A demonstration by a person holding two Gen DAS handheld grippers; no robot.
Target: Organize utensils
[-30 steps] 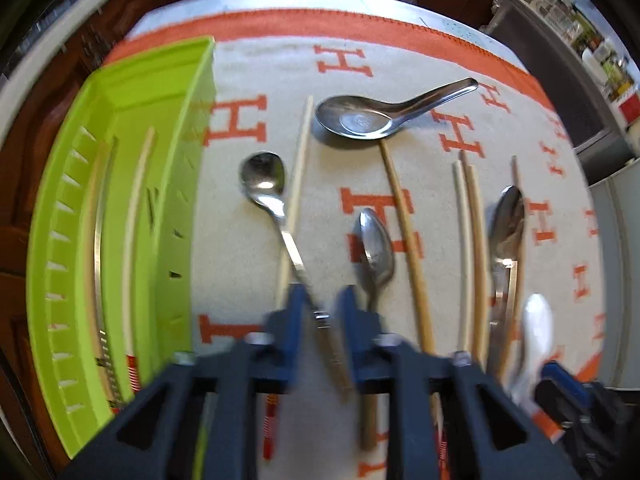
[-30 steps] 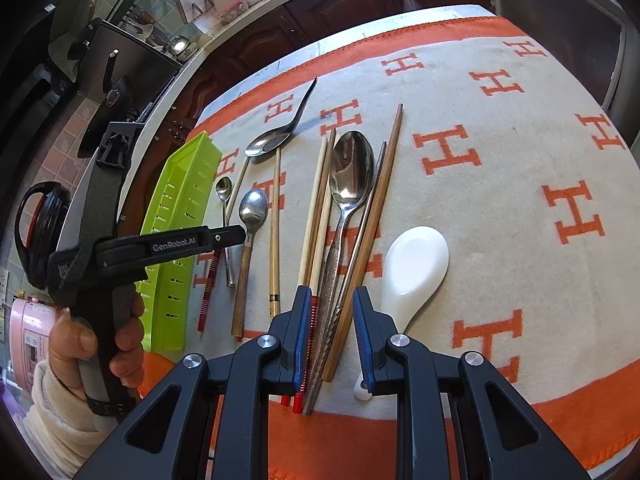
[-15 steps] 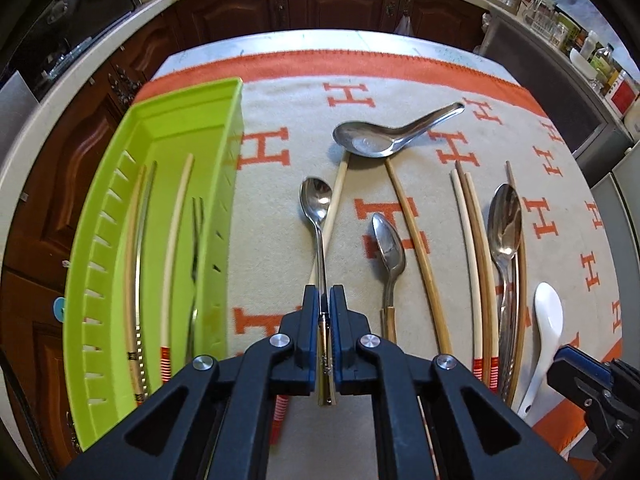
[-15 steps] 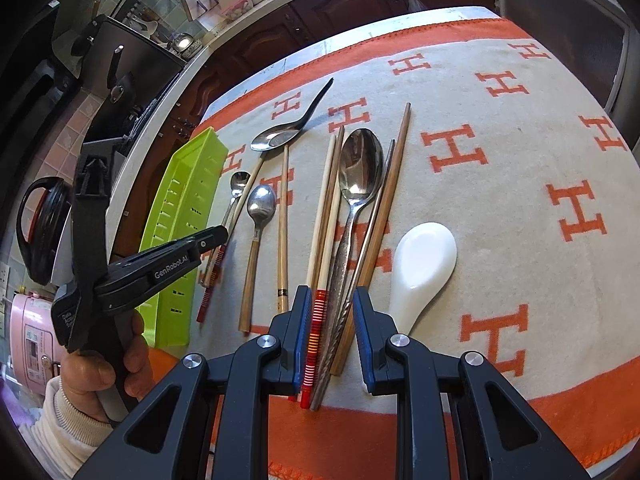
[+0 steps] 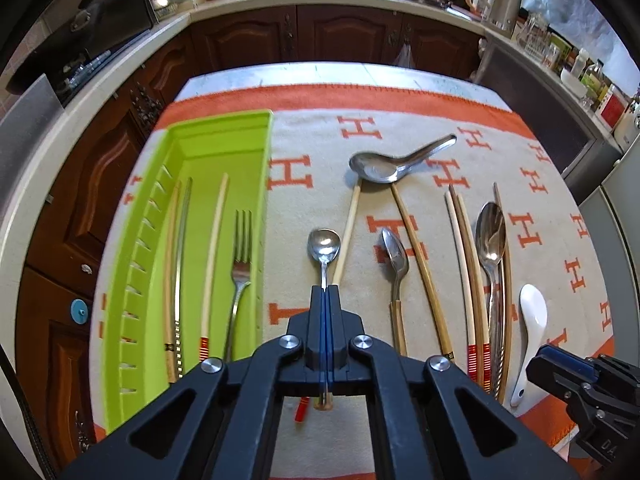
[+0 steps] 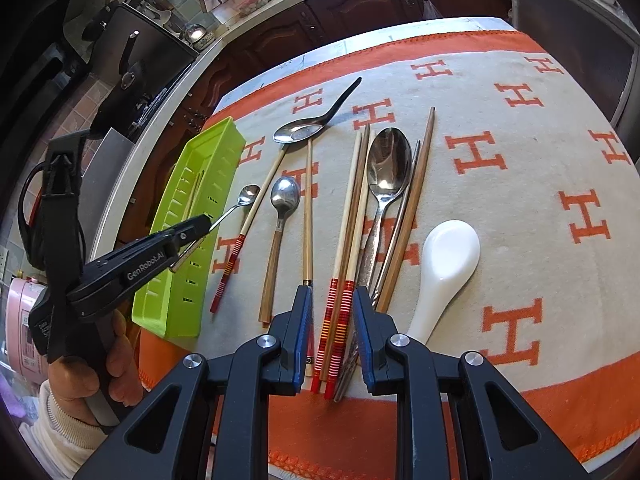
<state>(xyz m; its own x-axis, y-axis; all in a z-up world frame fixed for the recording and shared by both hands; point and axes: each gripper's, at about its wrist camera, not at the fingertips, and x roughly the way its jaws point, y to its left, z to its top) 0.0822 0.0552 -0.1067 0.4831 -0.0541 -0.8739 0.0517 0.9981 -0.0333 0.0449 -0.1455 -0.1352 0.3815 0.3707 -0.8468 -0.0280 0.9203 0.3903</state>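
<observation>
1. A kitchen with dark wood cabinets is seen behind a table covered by a cream cloth with an orange border and orange H marks.
2. A green tray is laid at the cloth's left edge. Held in it: a fork, two pale chopsticks and one thin metal stick; their lower ends are hidden behind the left gripper body.
3. Loose utensils are spread on the cloth right of the tray: a metal soup spoon, a large metal spoon, a wood-handled spoon, a white ceramic spoon, and assorted chopsticks.
4. A small teaspoon is pinched by its handle in the left gripper, jaws pressed together on it; it is held above the cloth just right of the tray, bowl forward.
5. The right gripper is spread, with the red-banded chopstick pair lying between its fingers. Contact cannot be told.
6. The ends of the chopsticks and large spoon handle are cut off behind the right gripper.
</observation>
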